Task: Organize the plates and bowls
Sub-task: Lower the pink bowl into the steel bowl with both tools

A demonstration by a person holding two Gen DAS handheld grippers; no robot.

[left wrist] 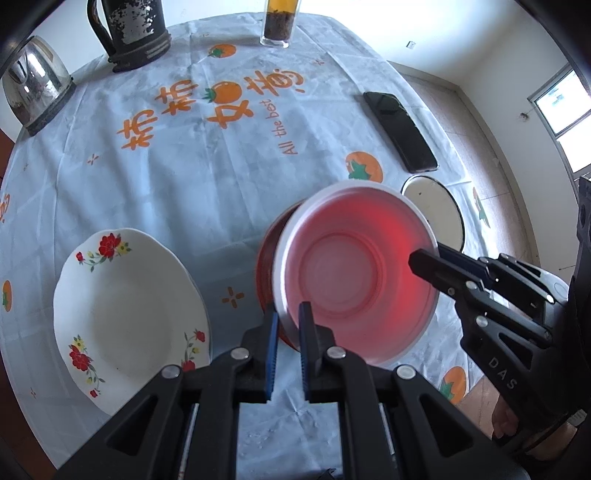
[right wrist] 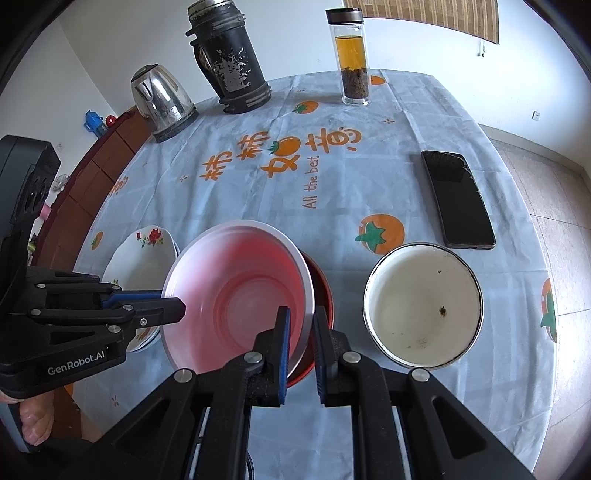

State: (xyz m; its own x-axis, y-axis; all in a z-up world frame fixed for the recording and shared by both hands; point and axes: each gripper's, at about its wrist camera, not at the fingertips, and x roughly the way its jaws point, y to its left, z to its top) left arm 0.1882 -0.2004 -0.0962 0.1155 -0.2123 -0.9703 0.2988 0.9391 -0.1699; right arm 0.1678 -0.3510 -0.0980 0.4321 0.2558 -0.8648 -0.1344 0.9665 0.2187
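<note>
Translucent pink plastic bowl with white rim (left wrist: 354,273) (right wrist: 240,295) held tilted above a dark red round dish (left wrist: 266,258) (right wrist: 322,291), near the middle of the table. Gripped on two opposite rim edges: left gripper (left wrist: 288,317) (right wrist: 173,304) clamped on one side of the rim, right gripper (right wrist: 300,325) (left wrist: 430,266) clamped on the other, blue pads pressing the thin wall. Just beside, on the left, white ceramic plate with red flower print (left wrist: 125,314) (right wrist: 144,254). On the right, white enamel bowl with dark specks inside (right wrist: 423,306) (left wrist: 437,210), apart from the pink one. Further back, black smartphone (right wrist: 458,199) (left wrist: 400,131) lying flat, glass tea bottle (right wrist: 351,59), worn black thermos jug (right wrist: 229,62) (left wrist: 129,29), steel electric kettle (right wrist: 160,99) (left wrist: 35,86). All on white tablecloth with orange fruit print (left wrist: 184,166) (right wrist: 240,192).
</note>
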